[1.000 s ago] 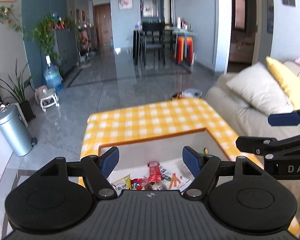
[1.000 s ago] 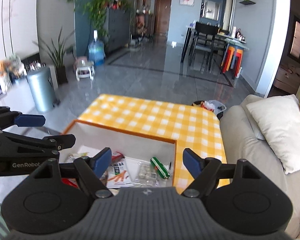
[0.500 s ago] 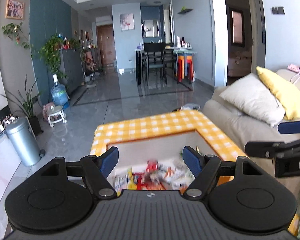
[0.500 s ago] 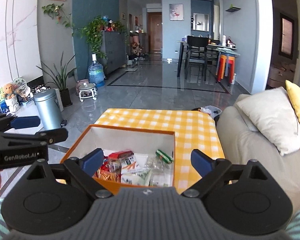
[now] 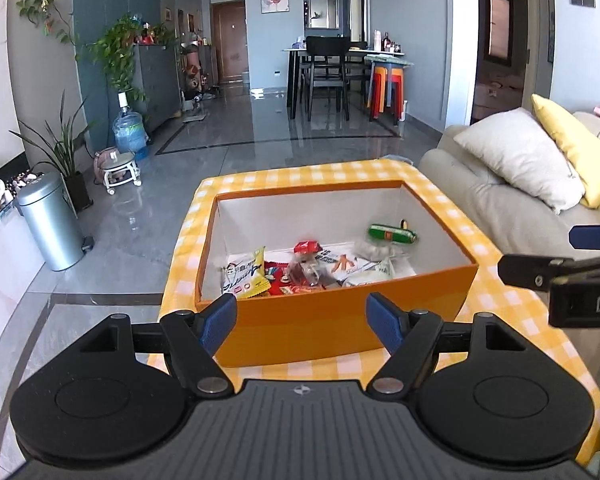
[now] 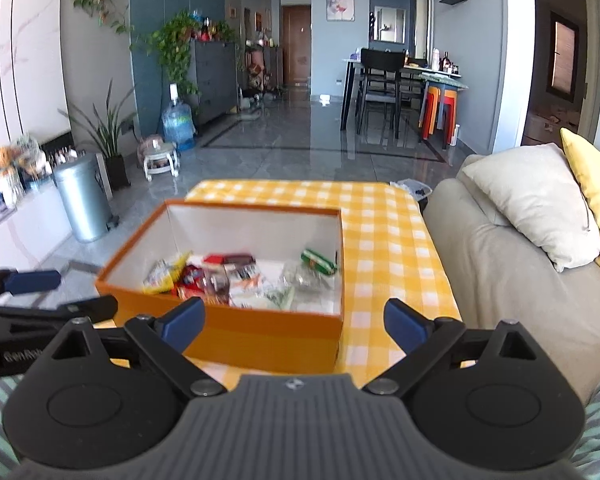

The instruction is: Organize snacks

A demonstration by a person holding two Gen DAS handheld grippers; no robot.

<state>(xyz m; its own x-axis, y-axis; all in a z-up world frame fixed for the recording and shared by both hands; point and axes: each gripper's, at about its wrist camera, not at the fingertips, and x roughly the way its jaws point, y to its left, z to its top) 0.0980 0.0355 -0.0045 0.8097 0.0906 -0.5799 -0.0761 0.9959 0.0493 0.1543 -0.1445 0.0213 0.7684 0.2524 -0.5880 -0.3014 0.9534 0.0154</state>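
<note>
An orange box [image 5: 440, 288] with a white inside stands on the yellow checked tablecloth [image 5: 512, 316]. Several snack packets lie in it: a green one [image 5: 392, 235] at the back right, a yellow and white one [image 5: 246, 278] at the left, a red one [image 5: 307, 247] in the middle. My left gripper [image 5: 302, 322] is open and empty, just short of the box's near wall. My right gripper [image 6: 294, 322] is also open wide and empty before the box [image 6: 320, 344], with the green packet [image 6: 319, 261] beyond it. Each gripper shows sideways in the other's view: the right one [image 5: 540, 254], the left one [image 6: 84, 292].
A beige sofa [image 5: 480, 200] with a white cushion [image 5: 524, 156] and a yellow one runs along the table's right side. A metal bin [image 5: 52, 228], potted plants and a water bottle [image 5: 128, 132] stand at the left. A dining table with stools [image 5: 384, 84] is far back.
Both grippers have drawn back from above the box and sunk, so its orange near wall now shows in front of them. The right jaws have spread wider.
</note>
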